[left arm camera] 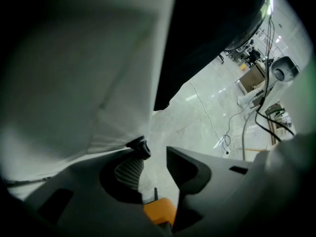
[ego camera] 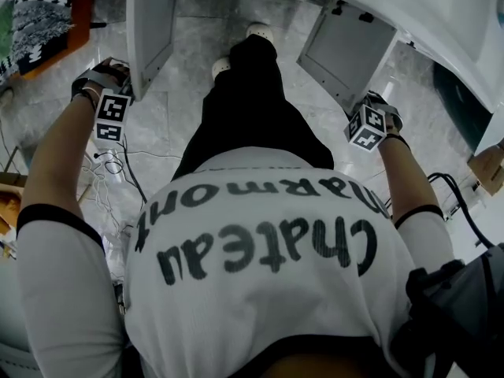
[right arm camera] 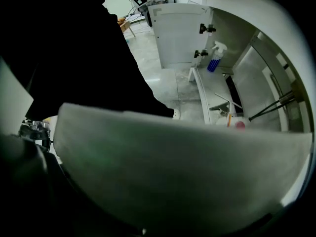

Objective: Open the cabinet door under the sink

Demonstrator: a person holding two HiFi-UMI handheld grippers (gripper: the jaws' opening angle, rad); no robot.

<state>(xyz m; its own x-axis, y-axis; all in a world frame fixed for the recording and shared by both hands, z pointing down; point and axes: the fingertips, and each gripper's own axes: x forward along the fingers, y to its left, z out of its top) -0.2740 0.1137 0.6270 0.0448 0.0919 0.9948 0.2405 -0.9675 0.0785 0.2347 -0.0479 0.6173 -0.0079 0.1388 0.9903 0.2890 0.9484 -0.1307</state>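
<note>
White left door (ego camera: 151,30) and right door (ego camera: 344,53) flank the person's black trousers (ego camera: 244,109).

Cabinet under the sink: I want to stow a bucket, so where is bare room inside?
The cabinet floor looks bare along its middle, between the blue spray bottle by the left door and the red-topped clutter at the near end. The way in is crowded by the person's legs.

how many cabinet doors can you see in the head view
2. The left door stands swung open at the picture's left, the right door swung open at its right. No others show.
</note>
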